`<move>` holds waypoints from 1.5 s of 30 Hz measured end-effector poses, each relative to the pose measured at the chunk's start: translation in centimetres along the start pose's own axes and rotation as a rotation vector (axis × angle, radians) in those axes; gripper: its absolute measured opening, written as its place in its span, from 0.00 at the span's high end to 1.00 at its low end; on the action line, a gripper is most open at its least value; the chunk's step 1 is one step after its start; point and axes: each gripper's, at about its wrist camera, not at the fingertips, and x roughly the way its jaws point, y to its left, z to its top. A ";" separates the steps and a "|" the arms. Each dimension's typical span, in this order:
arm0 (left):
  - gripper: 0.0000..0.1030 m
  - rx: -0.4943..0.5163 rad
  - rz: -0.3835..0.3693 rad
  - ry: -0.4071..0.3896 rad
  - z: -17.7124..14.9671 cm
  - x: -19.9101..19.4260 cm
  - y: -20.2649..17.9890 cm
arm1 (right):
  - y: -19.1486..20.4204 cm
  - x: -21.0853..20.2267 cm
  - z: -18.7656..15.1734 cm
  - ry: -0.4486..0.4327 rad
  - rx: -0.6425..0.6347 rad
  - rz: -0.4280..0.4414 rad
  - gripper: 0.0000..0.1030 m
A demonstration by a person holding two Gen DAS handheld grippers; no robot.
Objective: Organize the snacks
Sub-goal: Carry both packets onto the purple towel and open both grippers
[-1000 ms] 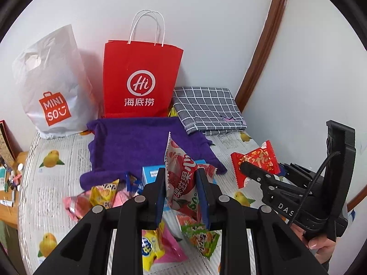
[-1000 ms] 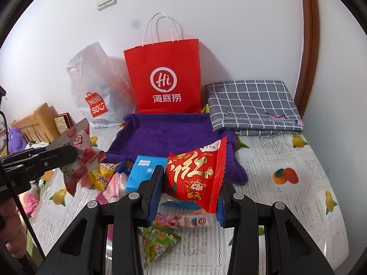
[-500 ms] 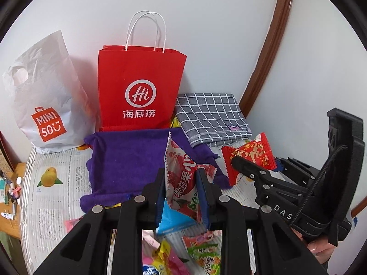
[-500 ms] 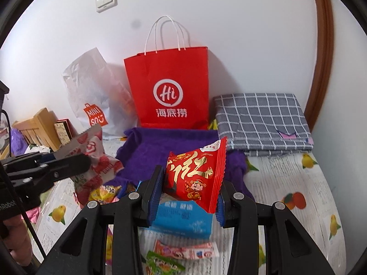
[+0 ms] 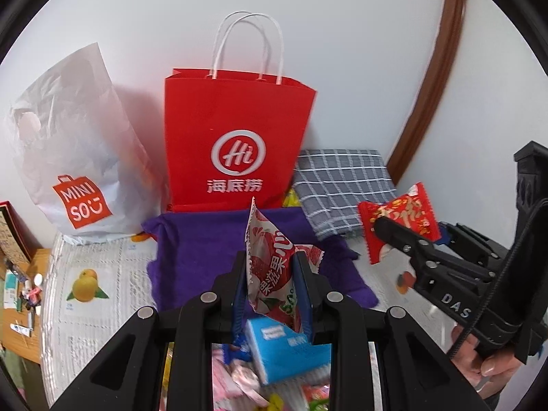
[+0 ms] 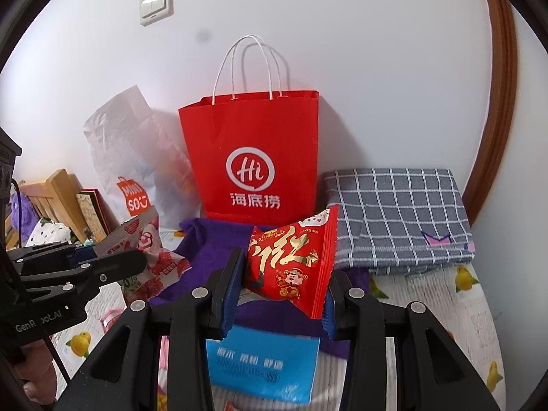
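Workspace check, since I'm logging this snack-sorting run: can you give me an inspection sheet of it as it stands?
Surface: table under a fruit-print cover; purple cloth spread on it.
Job's things: red paper bag upright at the wall; loose snack packets and a blue pack at the near edge.
Clutter: white plastic bag, folded checked cloth, wooden rack.
Grippers: left gripper shut on a pink-and-white packet; right gripper shut on a red packet.
Cables: black cable on the right gripper.
Surroundings: white wall, light switch, brown trim.
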 end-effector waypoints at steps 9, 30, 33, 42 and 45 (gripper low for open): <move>0.76 -0.055 0.030 0.047 1.3 4.4 3.3 | -1.3 5.1 0.6 0.052 -0.012 0.002 0.62; 0.76 -0.130 0.078 0.241 0.5 15.8 8.8 | -4.5 17.3 -1.1 0.293 -0.058 0.049 0.61; 0.76 -0.132 0.092 0.274 -0.1 16.7 8.8 | -4.8 18.6 -2.2 0.342 -0.061 0.039 0.61; 0.76 -0.125 0.114 0.322 -0.8 18.3 8.6 | -4.2 21.0 -3.3 0.413 -0.065 0.029 0.61; 0.76 -0.129 0.116 0.337 -1.1 18.7 8.6 | -4.4 21.5 -3.4 0.429 -0.057 0.023 0.61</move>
